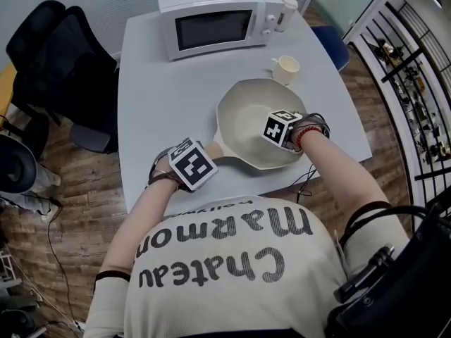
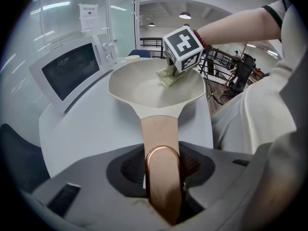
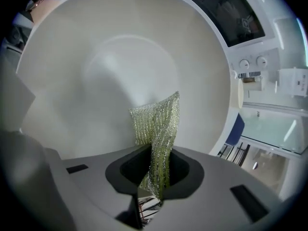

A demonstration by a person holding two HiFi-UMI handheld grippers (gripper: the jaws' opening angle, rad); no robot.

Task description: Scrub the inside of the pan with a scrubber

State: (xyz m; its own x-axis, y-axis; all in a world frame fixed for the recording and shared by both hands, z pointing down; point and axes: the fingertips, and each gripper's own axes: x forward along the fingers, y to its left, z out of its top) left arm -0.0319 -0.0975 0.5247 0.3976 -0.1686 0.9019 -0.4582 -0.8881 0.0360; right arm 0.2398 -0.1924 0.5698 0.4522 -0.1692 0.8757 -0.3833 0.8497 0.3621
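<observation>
A cream pan [image 1: 246, 115] sits on the grey table [image 1: 162, 97], its tan handle [image 2: 160, 143] pointing toward me. My left gripper [image 1: 192, 162] is shut on that handle, which runs between the jaws in the left gripper view. My right gripper [image 1: 283, 127] is over the pan's near right side, shut on a green mesh scrubber [image 3: 156, 129]. The scrubber [image 2: 169, 75] presses against the pan's inner wall [image 3: 120, 71].
A white microwave [image 1: 211, 16] stands at the back of the table with a small cream cup [image 1: 286, 69] to its right. A black office chair [image 1: 56, 69] is left of the table; a metal rack [image 1: 416, 97] stands at the far right.
</observation>
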